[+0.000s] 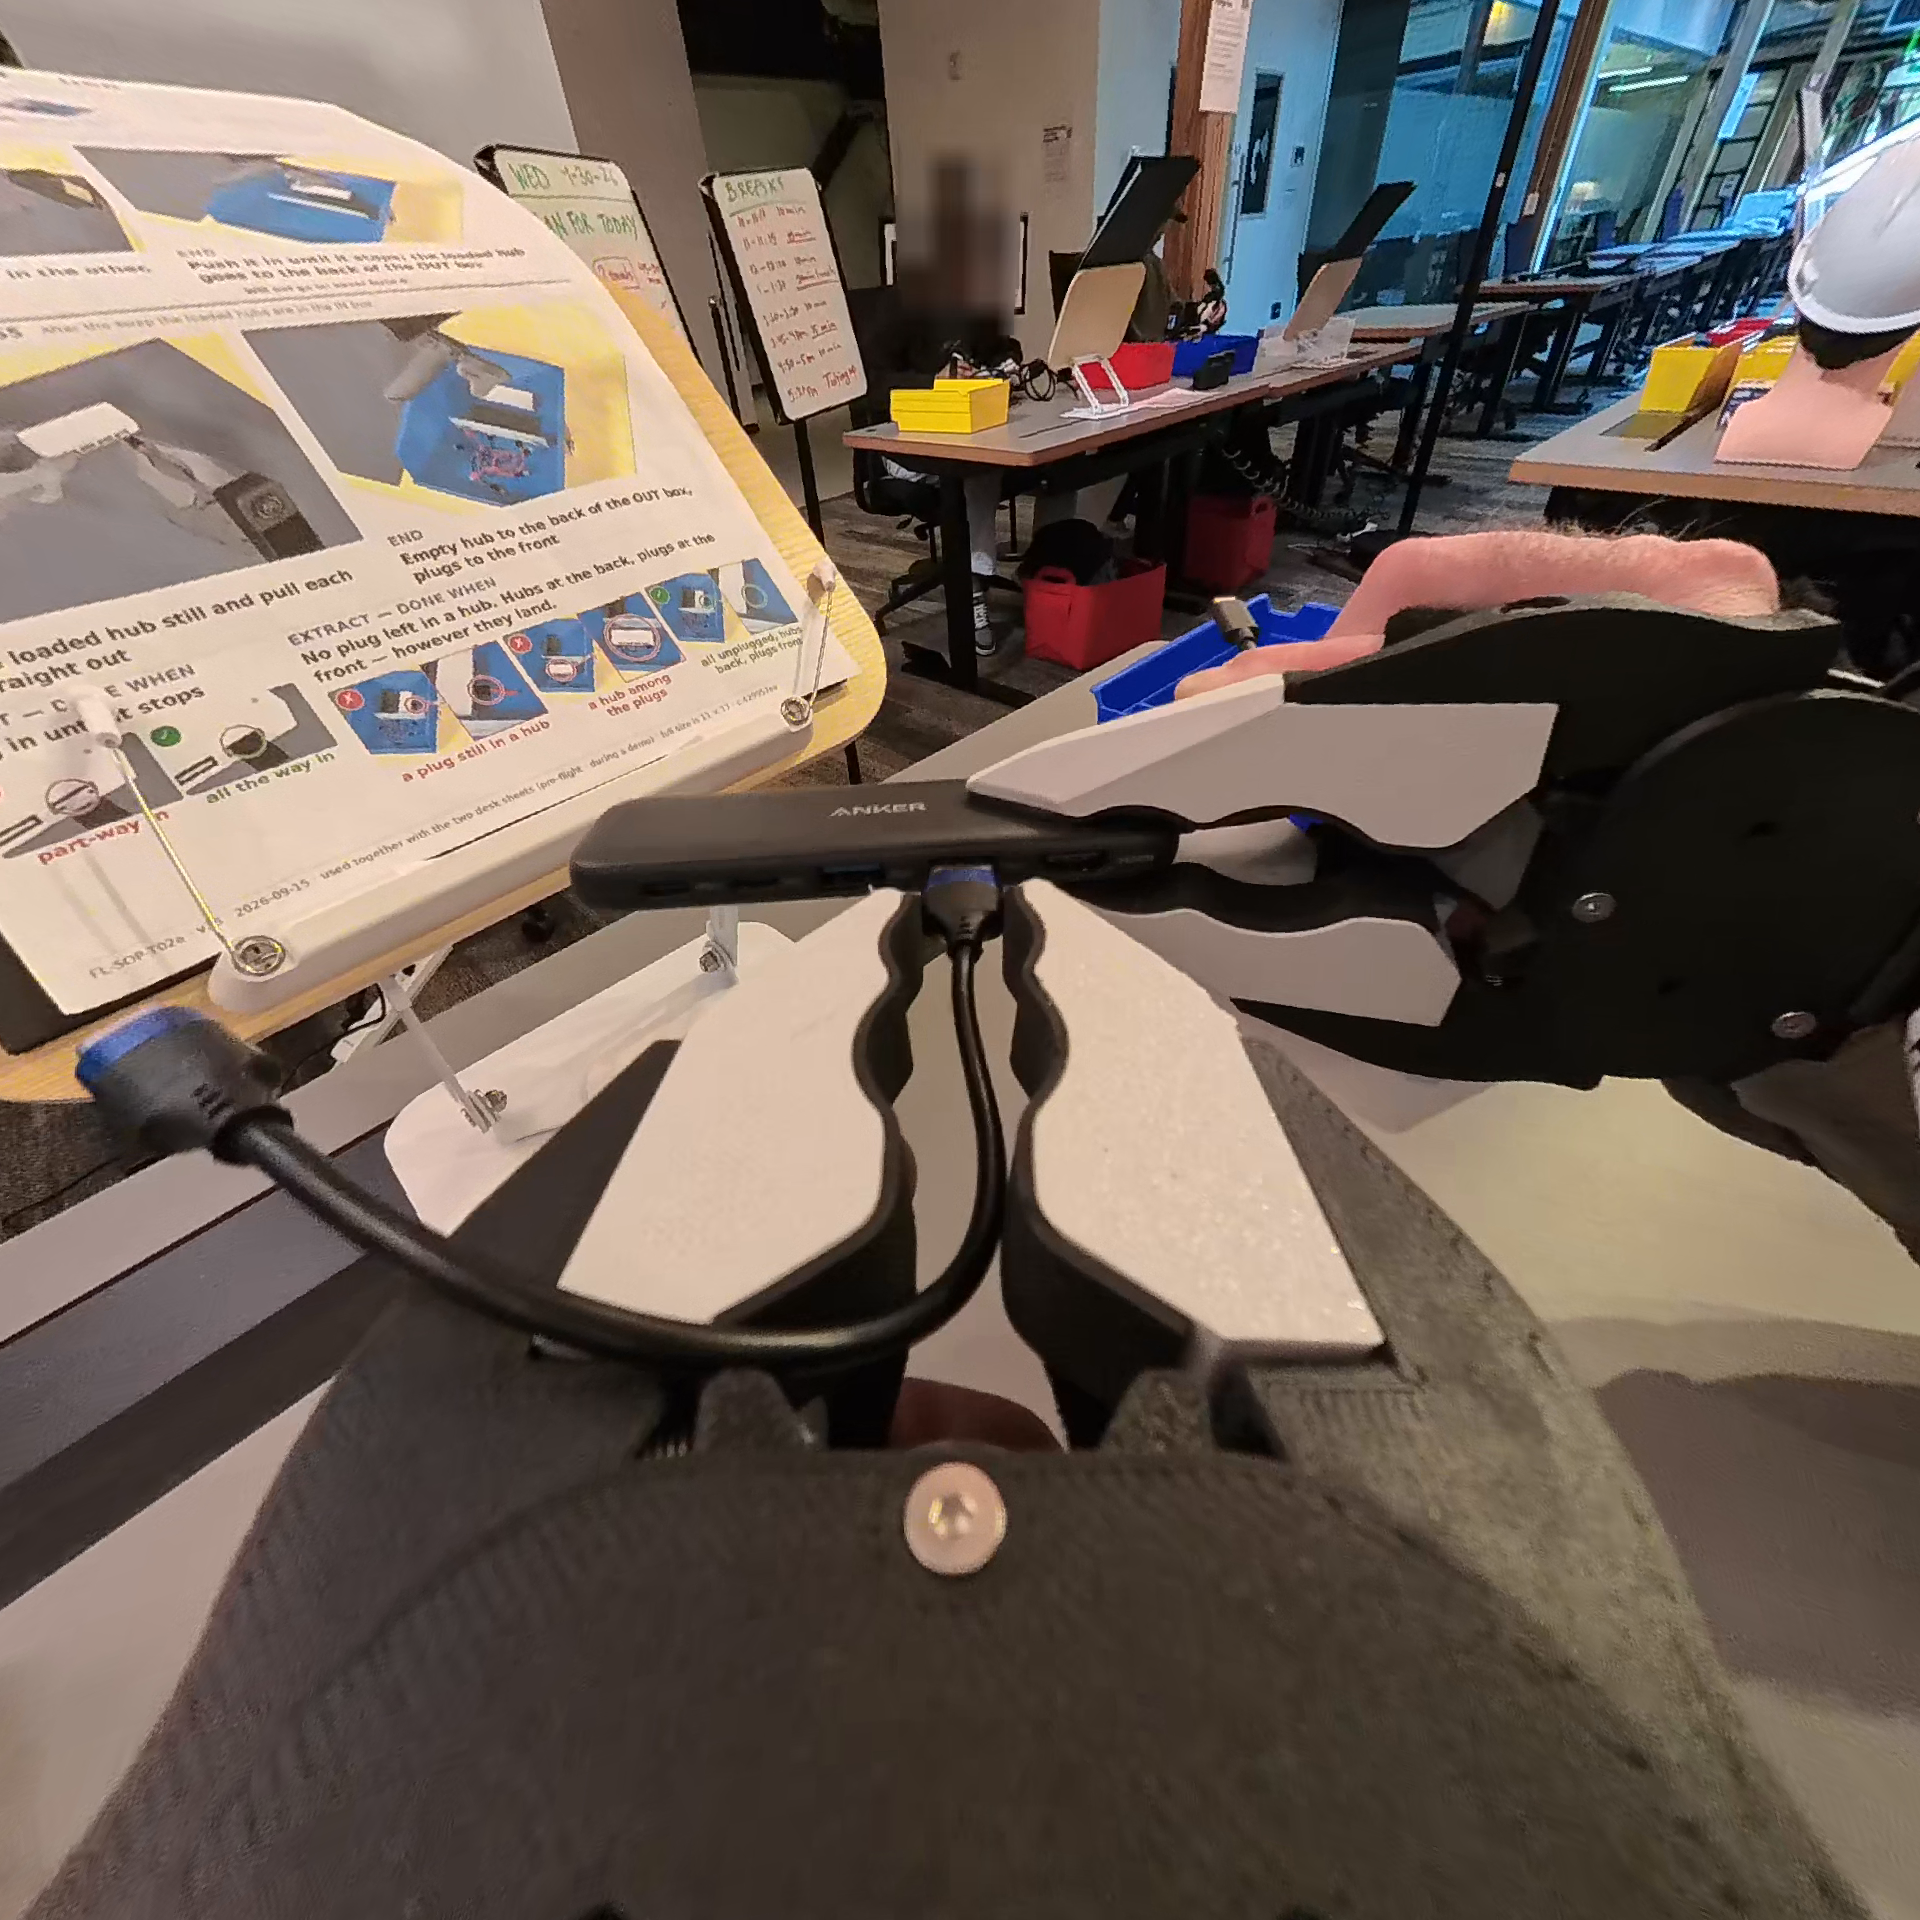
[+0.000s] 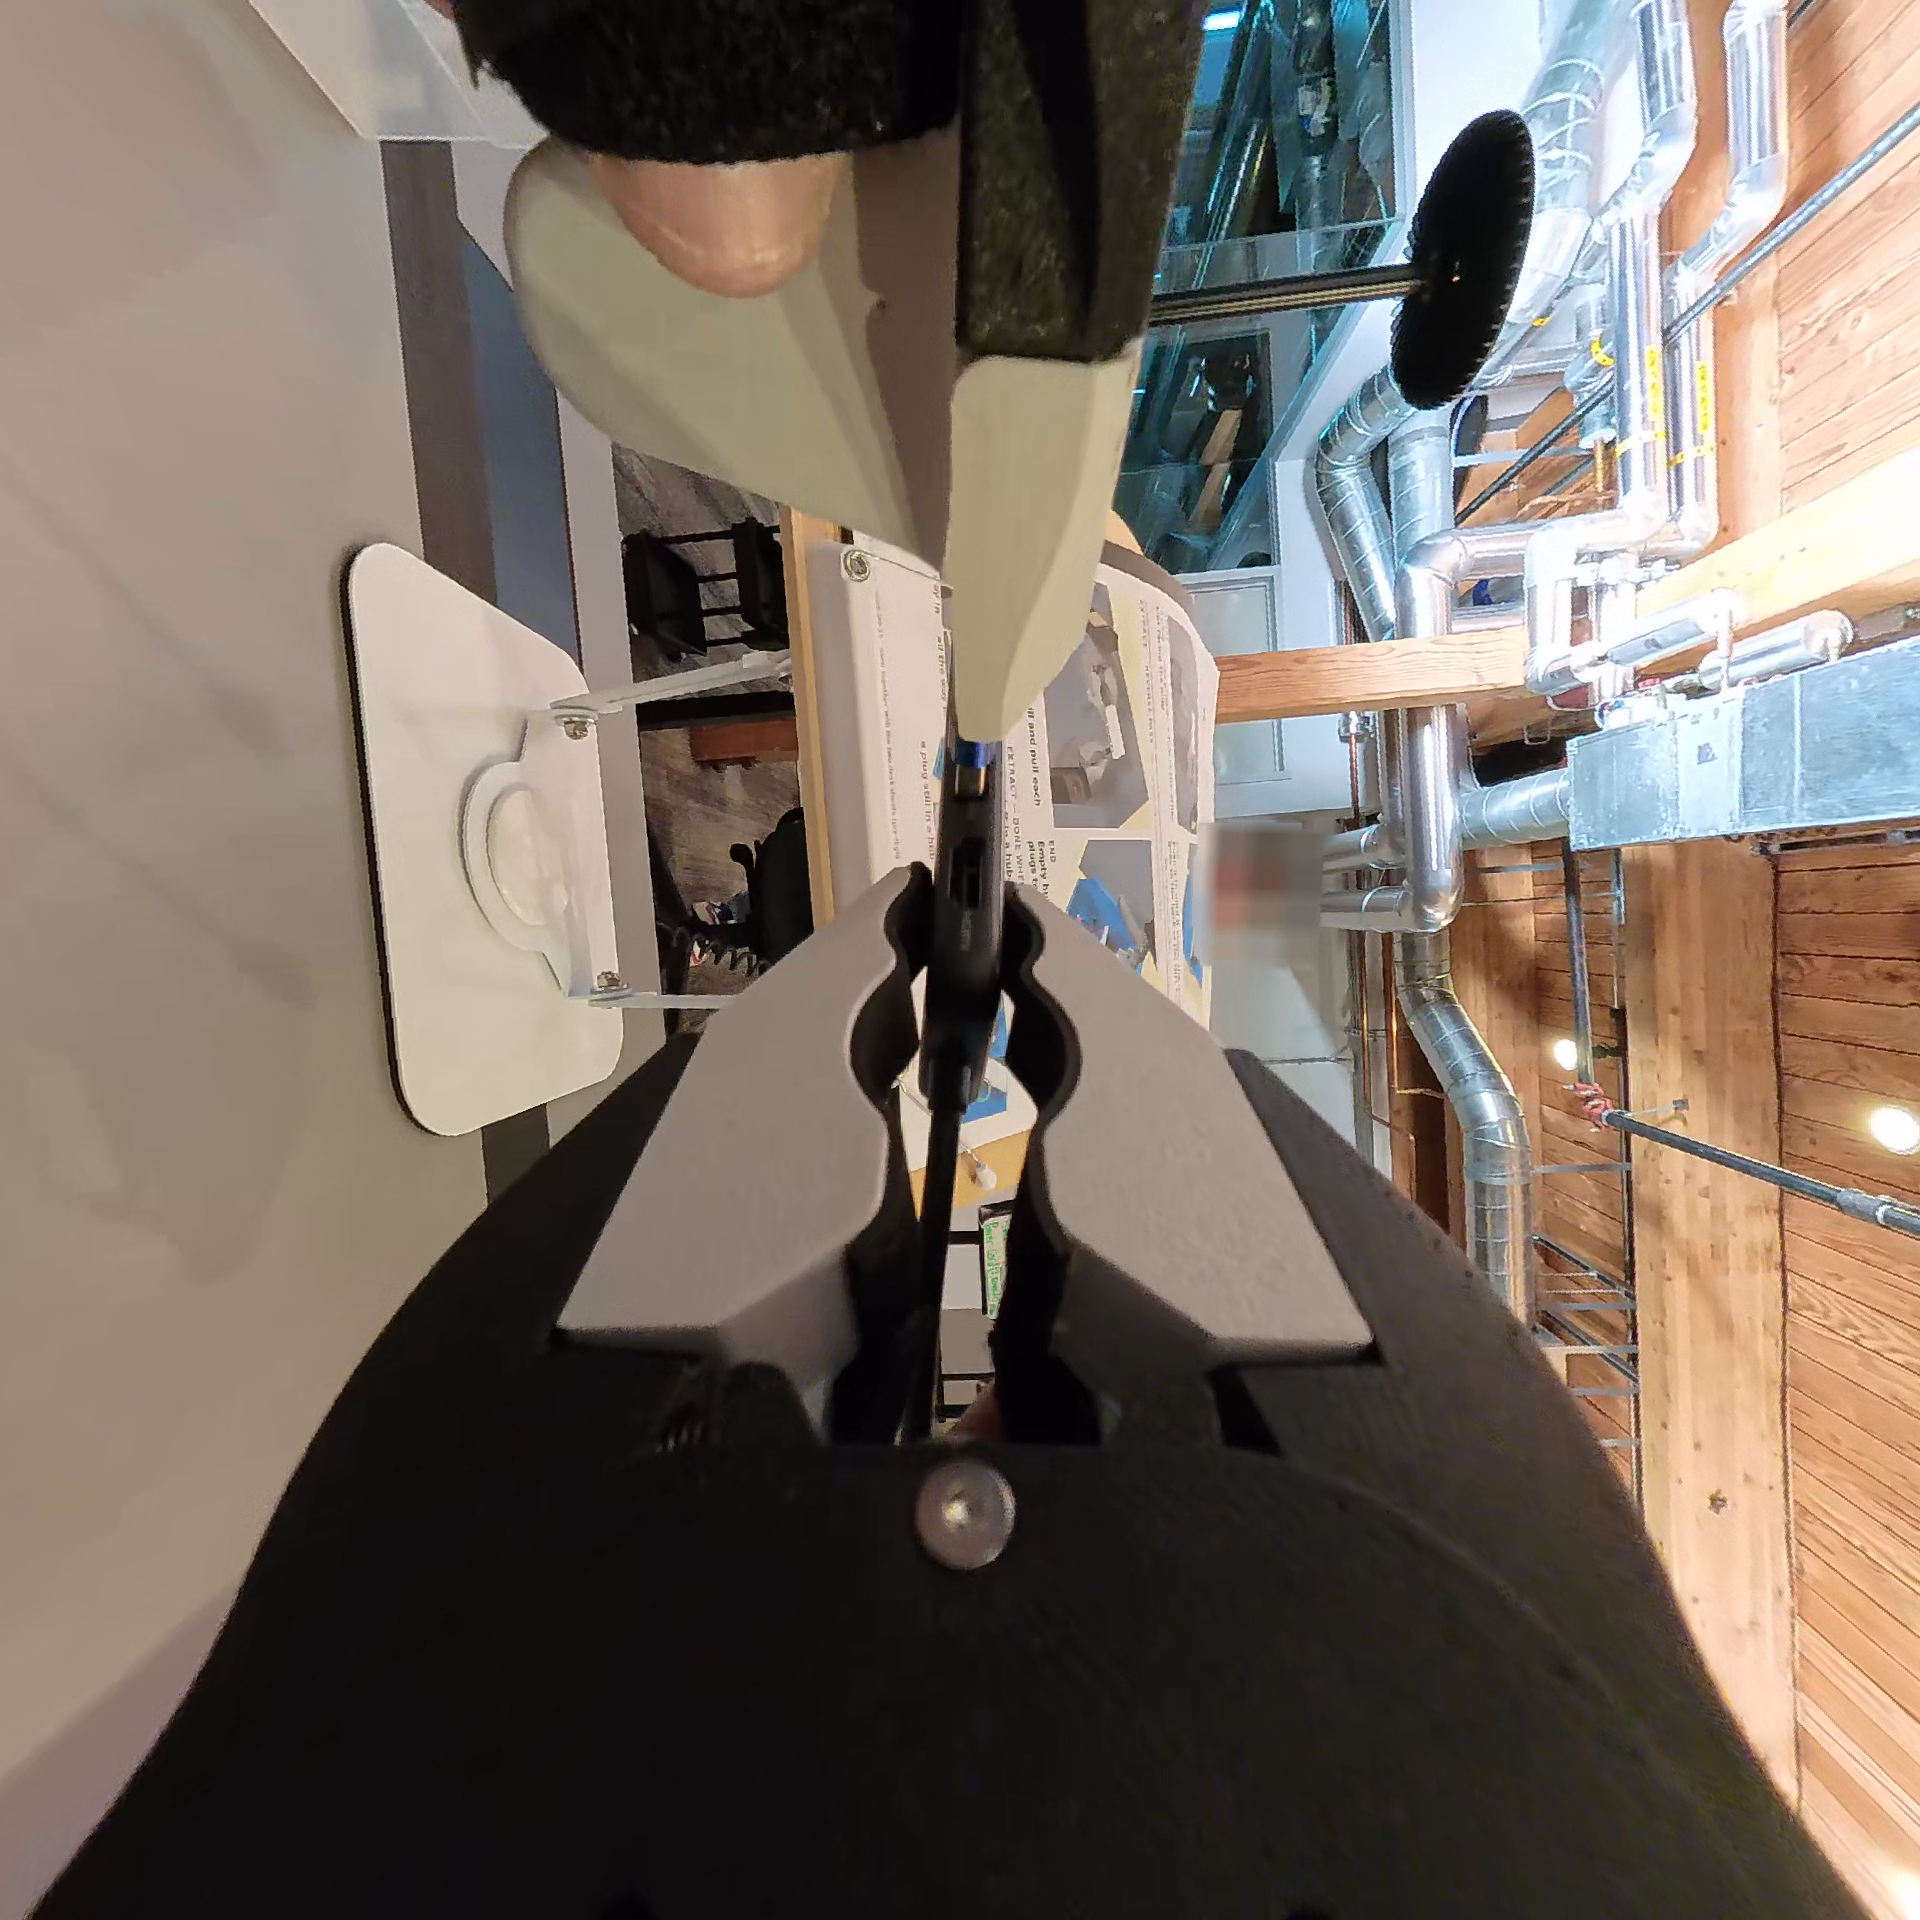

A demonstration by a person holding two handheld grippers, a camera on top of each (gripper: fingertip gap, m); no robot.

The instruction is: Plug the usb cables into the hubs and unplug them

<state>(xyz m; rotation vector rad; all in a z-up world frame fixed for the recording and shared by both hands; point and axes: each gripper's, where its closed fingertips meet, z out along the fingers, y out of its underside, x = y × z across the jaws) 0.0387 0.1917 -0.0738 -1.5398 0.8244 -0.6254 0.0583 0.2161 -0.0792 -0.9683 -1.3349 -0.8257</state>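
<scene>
In the left wrist view, the left gripper (image 1: 961, 925) is clenched on the blue-collared USB plug (image 1: 961, 896) seated in the black hub (image 1: 821, 842), held level above the grey table (image 1: 1558, 1278); the cable (image 1: 623, 1314) loops back to a free blue-collared plug (image 1: 156, 1075). In the right wrist view, the right gripper (image 2: 961, 914) grasps the hub (image 2: 966, 914) edge-on, the left gripper's pale fingers (image 2: 1029, 561) meeting the plug (image 2: 971, 764) from above.

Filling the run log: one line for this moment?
left tool: shut on USB plug | plug: seated in USB hub | right tool: shut on USB hub | hub: held off table
</scene>
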